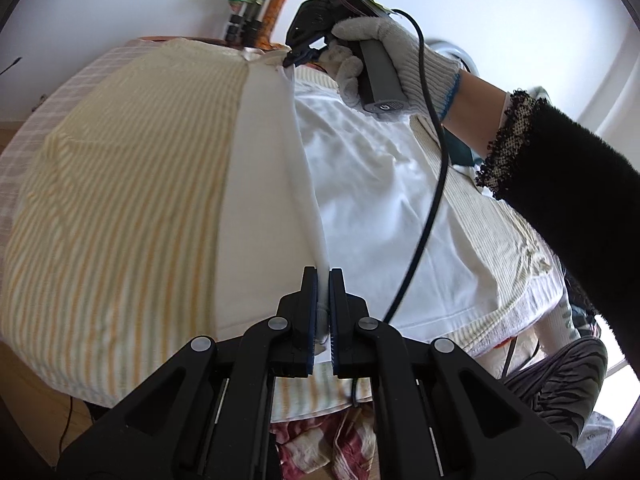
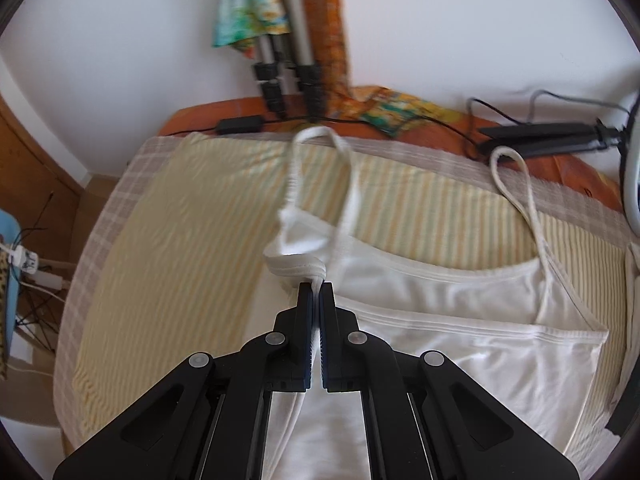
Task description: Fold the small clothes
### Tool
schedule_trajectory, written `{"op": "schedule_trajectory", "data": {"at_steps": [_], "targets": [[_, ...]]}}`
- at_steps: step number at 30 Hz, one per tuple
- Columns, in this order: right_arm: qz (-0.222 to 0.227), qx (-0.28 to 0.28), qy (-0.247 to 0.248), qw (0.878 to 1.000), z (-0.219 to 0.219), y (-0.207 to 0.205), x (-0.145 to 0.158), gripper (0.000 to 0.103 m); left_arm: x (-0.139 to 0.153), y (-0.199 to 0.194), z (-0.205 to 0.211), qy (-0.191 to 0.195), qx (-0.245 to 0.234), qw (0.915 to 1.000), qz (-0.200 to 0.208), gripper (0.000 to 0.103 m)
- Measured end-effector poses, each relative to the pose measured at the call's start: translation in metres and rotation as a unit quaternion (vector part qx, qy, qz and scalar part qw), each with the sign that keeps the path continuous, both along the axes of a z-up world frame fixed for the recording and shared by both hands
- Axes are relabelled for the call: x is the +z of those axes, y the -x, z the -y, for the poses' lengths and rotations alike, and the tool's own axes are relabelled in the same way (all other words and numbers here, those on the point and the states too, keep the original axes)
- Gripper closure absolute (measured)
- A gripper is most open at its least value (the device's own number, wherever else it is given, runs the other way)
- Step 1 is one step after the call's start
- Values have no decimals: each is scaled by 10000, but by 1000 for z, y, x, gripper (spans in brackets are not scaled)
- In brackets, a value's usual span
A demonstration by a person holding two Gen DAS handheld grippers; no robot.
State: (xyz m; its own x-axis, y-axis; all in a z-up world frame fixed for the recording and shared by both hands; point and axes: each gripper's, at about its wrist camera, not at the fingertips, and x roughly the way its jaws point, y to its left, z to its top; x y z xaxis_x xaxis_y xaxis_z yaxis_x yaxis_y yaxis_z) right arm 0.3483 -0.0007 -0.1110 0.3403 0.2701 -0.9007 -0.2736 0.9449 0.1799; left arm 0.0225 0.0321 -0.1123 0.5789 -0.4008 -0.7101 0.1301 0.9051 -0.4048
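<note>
Covering table: striped cloth [image 2: 168, 216]; white wall [image 2: 460, 20]

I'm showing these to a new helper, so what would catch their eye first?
The white top spread on the striped cloth, with one side lifted into a fold. Both tools are shut on that edge: the left tool at the hem, the right tool at the strap corner. The gloved hand at the far end also stands out.

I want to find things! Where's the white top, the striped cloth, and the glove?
top [image 2: 460, 344], right wrist view, on its front.
striped cloth [image 1: 120, 184], left wrist view, on its middle.
glove [image 1: 404, 44], left wrist view, on its back.
</note>
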Motion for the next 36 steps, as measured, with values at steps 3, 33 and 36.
{"op": "schedule_trajectory", "data": {"at_steps": [3,33,36], "targets": [[-45,-100,31,9999,8,-3,-7,101,-5,-5,8,31,-149,9998,-115,100],[1262,-361,-562,9898,214,132,91,59,34,46,67,-723,-716,9910,868,99],[1336,-412,-579,9885,241,138,90,56,30,43,100,-639,-975,9899,801,95]]}}
